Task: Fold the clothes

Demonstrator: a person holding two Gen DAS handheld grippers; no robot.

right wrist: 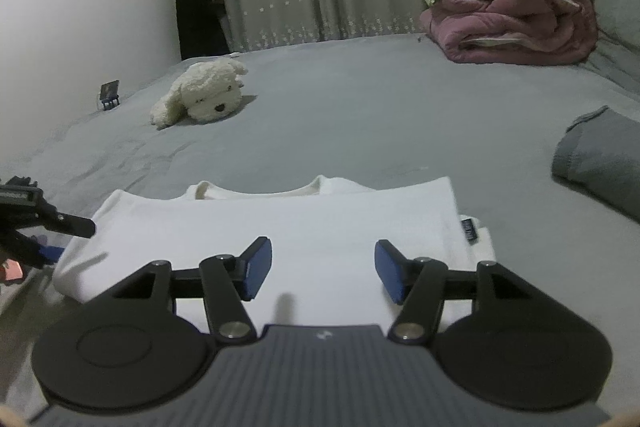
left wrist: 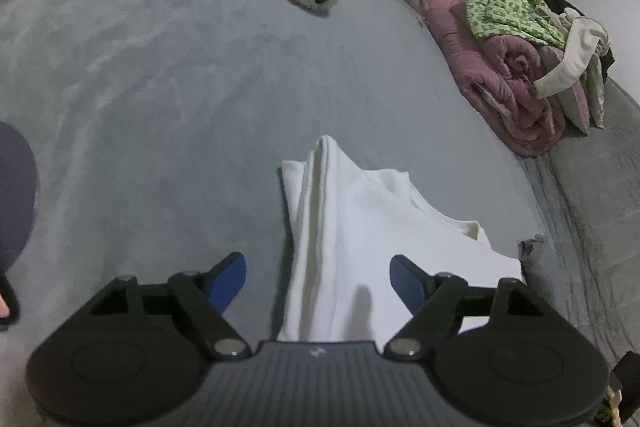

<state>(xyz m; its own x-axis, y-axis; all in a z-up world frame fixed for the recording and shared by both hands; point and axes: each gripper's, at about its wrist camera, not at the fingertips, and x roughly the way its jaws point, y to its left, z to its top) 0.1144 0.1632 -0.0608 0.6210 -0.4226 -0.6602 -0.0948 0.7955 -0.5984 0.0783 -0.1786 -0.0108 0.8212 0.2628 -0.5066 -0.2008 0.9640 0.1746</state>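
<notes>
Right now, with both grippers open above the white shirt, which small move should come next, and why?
Probably lower the left gripper and close it on the raised ridge of the white shirt. Both grippers are open and hold nothing, the right gripper hangs over flat cloth, and the shirt is only partly folded on the grey bed sheet, so the ridge is likely the easiest place to grasp.

Each handheld black two-finger gripper, left (left wrist: 318, 277) and right (right wrist: 323, 271), has blue rectangular finger pads (right wrist: 258, 269) on black hinged links with silver pivot screws (right wrist: 234, 329), two round black discs (right wrist: 120, 347) and a ribbed grey body bearing a small white logo (right wrist: 322, 335).
</notes>
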